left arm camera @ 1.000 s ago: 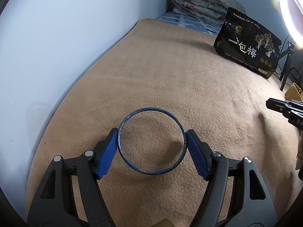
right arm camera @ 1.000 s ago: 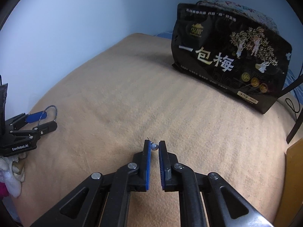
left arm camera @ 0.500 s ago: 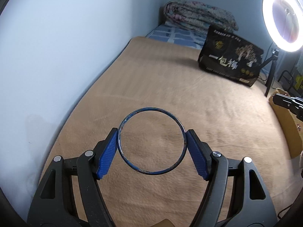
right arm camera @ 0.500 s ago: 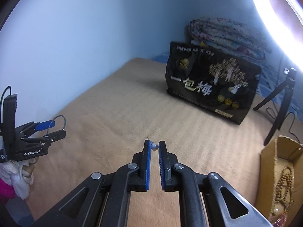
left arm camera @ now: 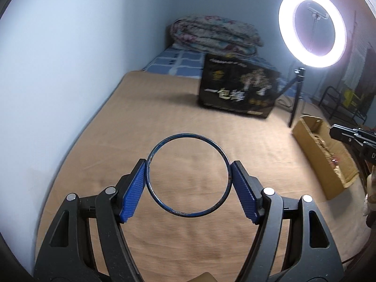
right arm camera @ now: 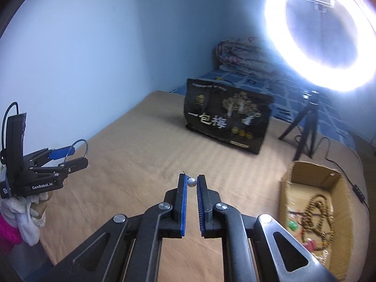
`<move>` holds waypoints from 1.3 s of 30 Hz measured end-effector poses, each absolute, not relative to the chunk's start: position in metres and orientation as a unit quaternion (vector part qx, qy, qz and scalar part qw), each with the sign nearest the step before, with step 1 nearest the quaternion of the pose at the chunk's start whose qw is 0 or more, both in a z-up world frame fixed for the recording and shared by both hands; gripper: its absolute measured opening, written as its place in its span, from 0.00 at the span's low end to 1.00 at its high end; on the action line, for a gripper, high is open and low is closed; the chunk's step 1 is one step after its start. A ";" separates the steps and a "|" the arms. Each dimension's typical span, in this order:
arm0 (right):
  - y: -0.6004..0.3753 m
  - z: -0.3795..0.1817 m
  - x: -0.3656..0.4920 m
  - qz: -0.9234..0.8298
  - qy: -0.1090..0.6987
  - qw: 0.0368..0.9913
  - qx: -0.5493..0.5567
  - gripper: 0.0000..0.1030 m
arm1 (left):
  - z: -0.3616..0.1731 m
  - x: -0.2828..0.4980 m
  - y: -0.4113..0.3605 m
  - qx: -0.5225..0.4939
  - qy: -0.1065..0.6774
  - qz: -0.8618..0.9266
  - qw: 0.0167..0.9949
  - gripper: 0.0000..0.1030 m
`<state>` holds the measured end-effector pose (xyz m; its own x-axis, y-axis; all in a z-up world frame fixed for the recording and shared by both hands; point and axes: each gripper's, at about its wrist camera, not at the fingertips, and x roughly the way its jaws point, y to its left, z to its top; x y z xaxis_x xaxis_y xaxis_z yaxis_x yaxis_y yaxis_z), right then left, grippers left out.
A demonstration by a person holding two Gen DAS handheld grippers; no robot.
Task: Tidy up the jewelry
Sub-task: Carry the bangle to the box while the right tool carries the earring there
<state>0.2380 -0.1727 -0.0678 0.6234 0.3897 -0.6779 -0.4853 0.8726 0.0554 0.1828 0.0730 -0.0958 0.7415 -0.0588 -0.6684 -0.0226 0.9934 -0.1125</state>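
Blue pads of the left tool [left arm camera: 188, 189] are seen pressed against the two sides of a thin blue bangle [left arm camera: 188, 175], which is held upright above the tan blanket [left arm camera: 164, 127] of the bed. In the right wrist view a small pearl bead [right arm camera: 191, 182] is pinched between the nearly closed pads of the right tool [right arm camera: 191, 183], also clear of the blanket. Compared with a second ago, both tools are raised and tilted up: the blanket that filled each view is now seen from higher, and a cardboard box [right arm camera: 291, 188] is brought into sight at the near right, with a brown bead necklace [right arm camera: 317, 213] lying inside. This is judged to mean that both pieces are being carried toward the box for sorting. Farther off, a black snack bag [right arm camera: 228, 117] is stood on the bed, a ring light [right arm camera: 317, 35] on a tripod glares at the right, and a folded quilt [left arm camera: 213, 35] is seen against the far wall.
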 end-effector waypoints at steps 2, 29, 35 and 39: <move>-0.188 -0.063 0.232 0.233 0.358 0.902 -0.063 0.06 | -0.089 0.185 0.057 -0.054 0.356 -0.023 0.933 0.71; -0.369 -0.069 0.192 0.110 0.385 0.916 -0.028 0.06 | -0.081 0.248 -0.146 -0.028 0.363 -0.158 0.918 0.71; -0.383 -0.083 0.198 0.104 0.395 0.913 -0.022 0.06 | -0.093 0.267 -0.184 -0.013 0.372 -0.174 0.912 0.71; -0.391 -0.093 0.202 0.102 0.401 0.910 -0.018 0.06 | -0.100 0.279 -0.202 -0.011 0.378 -0.182 0.908 0.71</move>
<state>0.2021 -0.3905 -0.0935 0.6580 0.1714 -0.7332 -0.2010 0.9784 0.0483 0.2788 -0.2016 -0.0996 0.6477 -0.3392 -0.6822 0.3229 0.9332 -0.1574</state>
